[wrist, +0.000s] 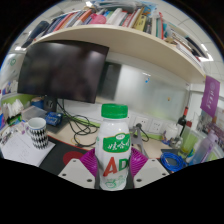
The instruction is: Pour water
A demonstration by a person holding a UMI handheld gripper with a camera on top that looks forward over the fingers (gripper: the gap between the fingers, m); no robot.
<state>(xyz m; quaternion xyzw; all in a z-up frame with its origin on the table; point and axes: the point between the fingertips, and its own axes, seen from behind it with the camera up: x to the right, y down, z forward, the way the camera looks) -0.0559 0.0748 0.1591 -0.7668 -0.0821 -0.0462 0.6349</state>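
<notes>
A white plastic bottle [113, 146] with a green cap and a red and green label stands upright between my fingers. My gripper [112, 162] is shut on the bottle, with a magenta pad [87, 160] pressed against each side of its lower body. The bottle's base is hidden below the fingers, so I cannot tell if it rests on the desk. A black and white striped mug [38, 131] stands on the desk to the left, beyond the fingers.
A dark monitor [62, 71] stands at the back left under a shelf of books [120, 20]. Cables and small clutter [80, 126] lie on the desk behind the bottle. A blue object [172, 160] sits at the right.
</notes>
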